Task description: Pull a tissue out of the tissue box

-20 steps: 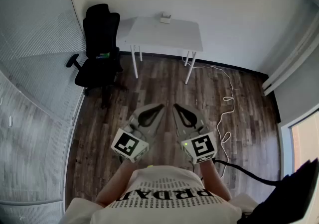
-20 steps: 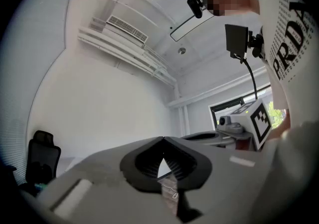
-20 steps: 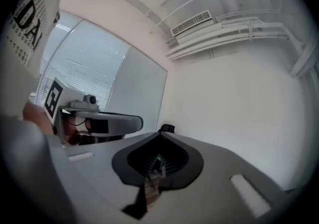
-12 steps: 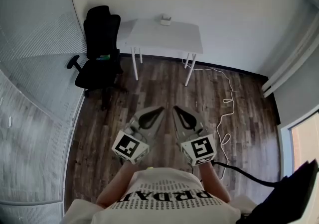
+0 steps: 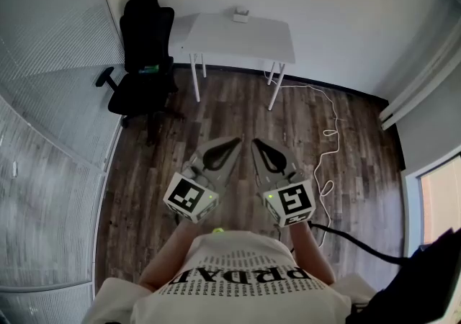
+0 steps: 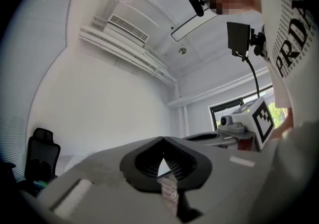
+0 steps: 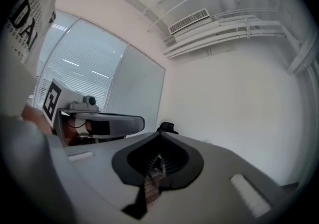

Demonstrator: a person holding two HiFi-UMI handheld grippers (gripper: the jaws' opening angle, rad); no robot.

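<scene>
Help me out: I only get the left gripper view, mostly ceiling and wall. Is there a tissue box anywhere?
Observer: Perhaps. The head view shows a small pale thing on a white desk by the far wall. It is too small to identify.
Operator: What's on the floor?
Observer: A white cable snakes over the wooden floor, right of the desk.
Operator: Is the other claw holding anything?
Observer: No. The right gripper view shows the right gripper shut, with nothing between its jaws.
</scene>
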